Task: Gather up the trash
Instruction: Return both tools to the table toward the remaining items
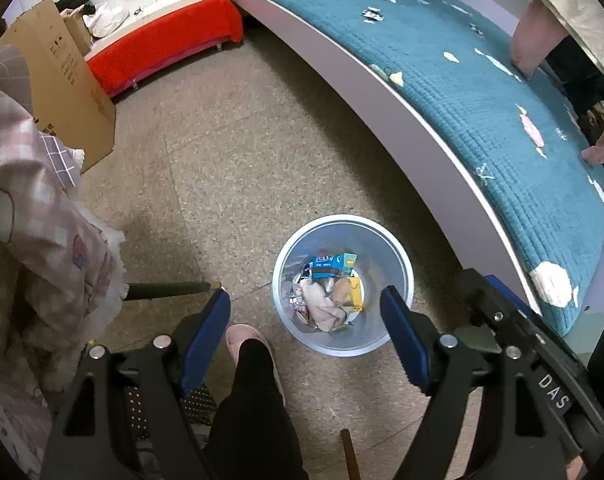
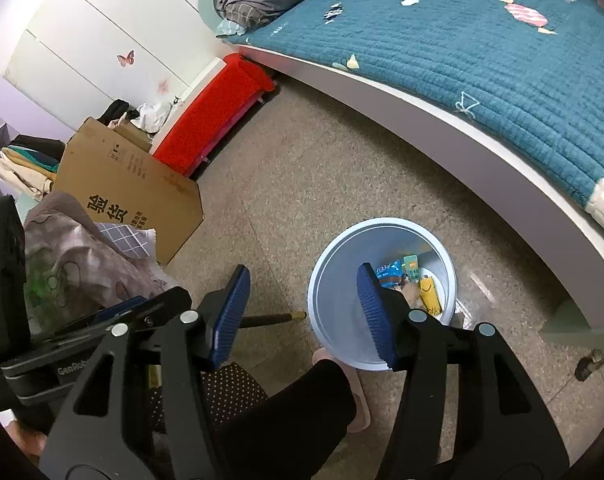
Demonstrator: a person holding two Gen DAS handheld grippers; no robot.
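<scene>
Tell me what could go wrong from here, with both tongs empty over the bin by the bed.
1. The bin stands right beside the person's slipper; a step could tip it and spill the wrappers.
2. Candy wrappers are scattered across the teal bedspread, some small and pale, so a few may get missed.
3. The left tongs and right tongs hang close together above the bin and might knock each other when turning toward the bed.

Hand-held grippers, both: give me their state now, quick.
Left hand-held gripper: open, holding nothing, above the trash bin.
Right hand-held gripper: open, nothing between its pads.
</scene>
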